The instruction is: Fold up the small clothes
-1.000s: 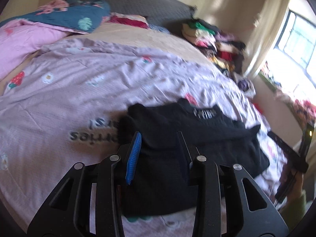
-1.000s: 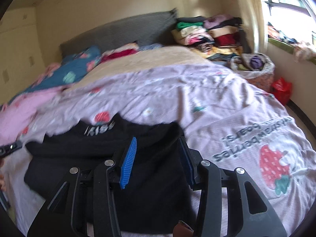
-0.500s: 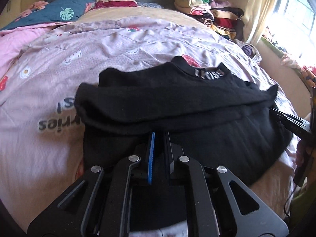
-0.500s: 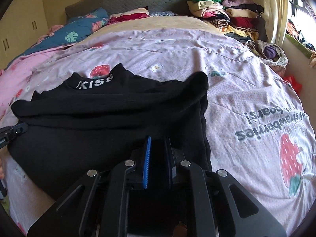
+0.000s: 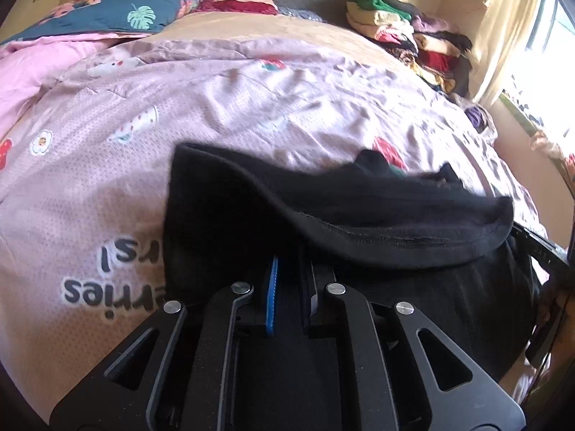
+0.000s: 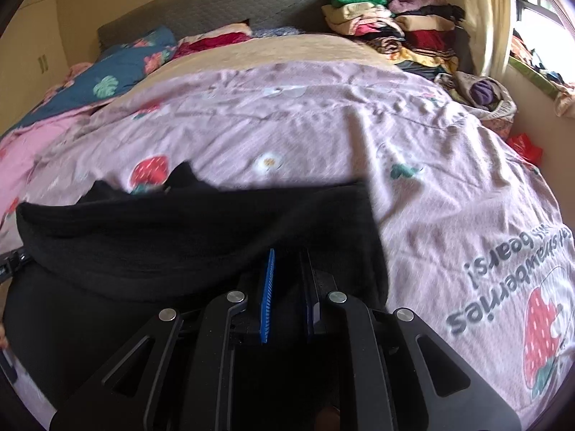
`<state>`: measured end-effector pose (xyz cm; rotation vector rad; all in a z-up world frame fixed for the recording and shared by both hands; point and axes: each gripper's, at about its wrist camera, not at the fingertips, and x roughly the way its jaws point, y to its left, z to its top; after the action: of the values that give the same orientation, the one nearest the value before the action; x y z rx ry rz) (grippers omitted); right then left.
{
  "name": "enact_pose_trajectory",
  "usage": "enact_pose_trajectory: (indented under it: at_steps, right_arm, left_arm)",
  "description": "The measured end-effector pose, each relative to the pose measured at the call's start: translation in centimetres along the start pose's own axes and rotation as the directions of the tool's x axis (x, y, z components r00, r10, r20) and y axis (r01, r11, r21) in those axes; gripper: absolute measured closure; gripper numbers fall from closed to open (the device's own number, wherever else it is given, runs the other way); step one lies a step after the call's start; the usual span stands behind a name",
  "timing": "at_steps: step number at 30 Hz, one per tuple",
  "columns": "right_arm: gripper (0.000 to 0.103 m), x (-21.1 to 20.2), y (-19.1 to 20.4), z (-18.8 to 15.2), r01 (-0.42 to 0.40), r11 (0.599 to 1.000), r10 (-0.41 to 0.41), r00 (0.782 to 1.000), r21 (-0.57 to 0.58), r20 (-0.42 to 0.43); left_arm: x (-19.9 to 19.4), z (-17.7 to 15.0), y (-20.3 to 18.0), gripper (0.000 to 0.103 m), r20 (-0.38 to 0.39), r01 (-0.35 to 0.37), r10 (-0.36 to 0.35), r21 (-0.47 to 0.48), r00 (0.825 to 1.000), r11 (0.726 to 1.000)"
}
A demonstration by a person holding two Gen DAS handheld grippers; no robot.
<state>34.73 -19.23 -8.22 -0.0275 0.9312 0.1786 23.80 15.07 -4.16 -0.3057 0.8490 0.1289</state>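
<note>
A black sweater [image 5: 323, 212] lies on a pink strawberry-print bedspread [image 5: 107, 151]. My left gripper [image 5: 287, 262] is shut on the sweater's lower hem near its left side and lifts it, so the hem drapes over the fingertips. My right gripper [image 6: 287, 258] is shut on the hem of the same sweater [image 6: 179, 237] near its right side and holds it raised too. The lifted hem hides the sweater's chest and most of its collar. The right gripper's body shows at the right edge of the left wrist view [image 5: 539, 248].
A stack of folded clothes [image 6: 395, 21] sits at the bed's far right corner. Pillows and a blue floral quilt [image 6: 118, 72] lie by the grey headboard [image 6: 215, 3]. A basket of laundry [image 6: 485, 97] stands by the window wall.
Both grippers went from open to shut on the sweater's lower hem, then lifted it up and forward over the body of the sweater, covering the collar print.
</note>
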Motion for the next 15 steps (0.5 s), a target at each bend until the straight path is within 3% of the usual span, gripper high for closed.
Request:
enact_pose_trajectory:
  at_steps: [2,4,6,7,8,9,13,14,15]
  right_arm:
    - [0.09,-0.2,-0.9,0.3,0.004,1.0,-0.004,1.0,0.028,0.017]
    - [0.084,-0.4,-1.6,0.2,0.005,0.999,-0.006,1.0,0.046,0.022]
    - [0.069,-0.5,-2.5,0.0,0.011,0.998,-0.011,1.0,0.06,0.012]
    - [0.062,-0.4,-2.9,0.0,0.016,0.998,-0.016,1.0,0.069,0.006]
    - [0.048,-0.4,-3.4,-0.1,0.034,0.996,-0.035,0.999,0.085,0.004]
    - [0.045,-0.5,-3.6,-0.1,0.034,0.995,-0.035,0.999,0.092,0.007]
    - [0.047,0.1,-3.3,-0.1,0.022,0.996,-0.021,1.0,0.083,-0.012]
    - [0.052,0.3,-3.0,-0.1,0.021,0.997,-0.02,1.0,0.071,-0.017]
    - [0.069,0.4,-2.6,-0.2,0.016,0.998,-0.015,1.0,0.054,-0.019]
  left_arm:
    - [-0.5,0.4,0.7,0.079,0.03,-0.009,0.01,-0.024,1.0,1.0]
    - [-1.0,0.5,1.4,0.076,0.055,-0.021,0.024,-0.045,0.998,0.999]
    - [-1.5,0.7,2.6,0.073,0.081,-0.057,0.063,-0.071,0.995,0.996]
    - [-1.7,0.7,2.9,0.062,0.097,-0.092,0.099,-0.075,0.99,0.993]
    - [-2.1,0.7,3.1,0.045,0.124,-0.142,0.15,-0.073,0.981,0.987]
    - [-2.3,0.6,3.5,0.041,0.142,-0.174,0.184,-0.079,0.973,0.982]
    - [-1.2,0.6,4.6,0.04,0.09,-0.139,0.15,-0.112,0.985,0.984]
    - [-0.9,0.5,4.6,0.041,0.078,-0.132,0.141,-0.108,0.987,0.985]
    - [-0.6,0.4,4.5,0.046,0.072,-0.122,0.13,-0.103,0.989,0.987]
